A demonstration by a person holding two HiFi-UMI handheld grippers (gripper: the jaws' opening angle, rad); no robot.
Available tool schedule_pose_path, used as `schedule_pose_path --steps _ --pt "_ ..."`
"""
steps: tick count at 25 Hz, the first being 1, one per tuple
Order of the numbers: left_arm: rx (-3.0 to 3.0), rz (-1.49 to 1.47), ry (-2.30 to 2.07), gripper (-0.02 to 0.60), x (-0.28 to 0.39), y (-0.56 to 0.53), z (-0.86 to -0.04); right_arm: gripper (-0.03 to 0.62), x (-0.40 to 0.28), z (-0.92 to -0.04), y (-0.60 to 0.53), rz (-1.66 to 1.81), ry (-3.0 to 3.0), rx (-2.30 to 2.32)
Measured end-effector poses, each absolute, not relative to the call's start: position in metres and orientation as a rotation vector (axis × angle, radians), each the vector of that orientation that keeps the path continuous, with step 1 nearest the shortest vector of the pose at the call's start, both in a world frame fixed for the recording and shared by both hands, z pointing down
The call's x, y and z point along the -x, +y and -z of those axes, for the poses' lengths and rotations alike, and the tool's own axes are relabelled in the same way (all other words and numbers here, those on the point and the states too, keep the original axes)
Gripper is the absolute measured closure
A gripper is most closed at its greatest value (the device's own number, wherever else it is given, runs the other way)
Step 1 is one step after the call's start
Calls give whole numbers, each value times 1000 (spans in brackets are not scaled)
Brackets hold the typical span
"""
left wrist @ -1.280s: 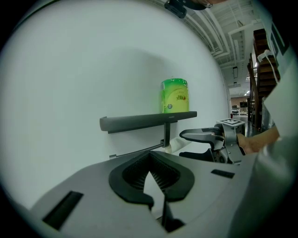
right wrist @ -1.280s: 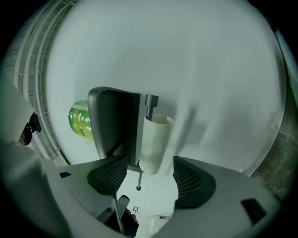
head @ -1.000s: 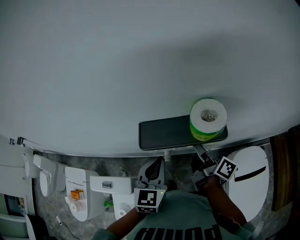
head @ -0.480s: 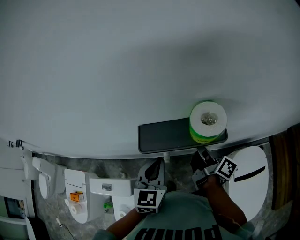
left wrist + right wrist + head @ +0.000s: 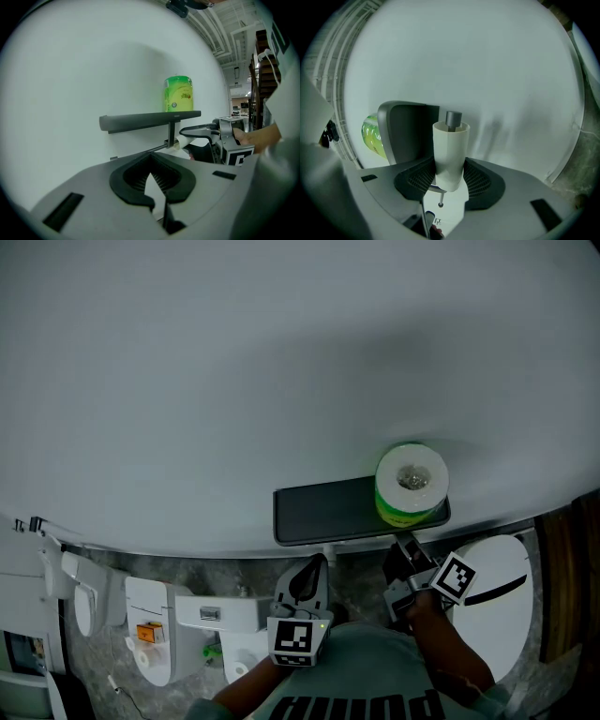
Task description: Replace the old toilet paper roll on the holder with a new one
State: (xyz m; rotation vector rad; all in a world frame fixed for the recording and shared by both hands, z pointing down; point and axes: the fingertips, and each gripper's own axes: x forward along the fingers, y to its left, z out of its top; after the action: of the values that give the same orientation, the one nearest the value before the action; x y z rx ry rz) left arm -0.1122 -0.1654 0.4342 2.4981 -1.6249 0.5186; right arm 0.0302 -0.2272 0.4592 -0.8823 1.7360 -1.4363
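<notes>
While the right gripper pinched the empty cardboard tube on the holder's rod, a skewed pull could, I judged, have jammed or crushed it. The left gripper sat pressed together, empty. The new roll stood at the shelf's right end, directly above; a bump might have toppled it.

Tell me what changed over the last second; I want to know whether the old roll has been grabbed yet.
The right tongs closed in on the empty cardboard tube on the holder's rod and now clamp it. The tube has not slid off. The left tongs, the green-wrapped new roll and the dark shelf it stands on stayed as they were.
</notes>
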Motion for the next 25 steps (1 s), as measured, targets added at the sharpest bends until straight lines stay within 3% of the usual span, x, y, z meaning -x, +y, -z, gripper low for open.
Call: schedule_pose_path --steps 25 --pt "-2510 -443 -1667 577 47 -156 -424 402 -115 -456 -221 1400 1729 935"
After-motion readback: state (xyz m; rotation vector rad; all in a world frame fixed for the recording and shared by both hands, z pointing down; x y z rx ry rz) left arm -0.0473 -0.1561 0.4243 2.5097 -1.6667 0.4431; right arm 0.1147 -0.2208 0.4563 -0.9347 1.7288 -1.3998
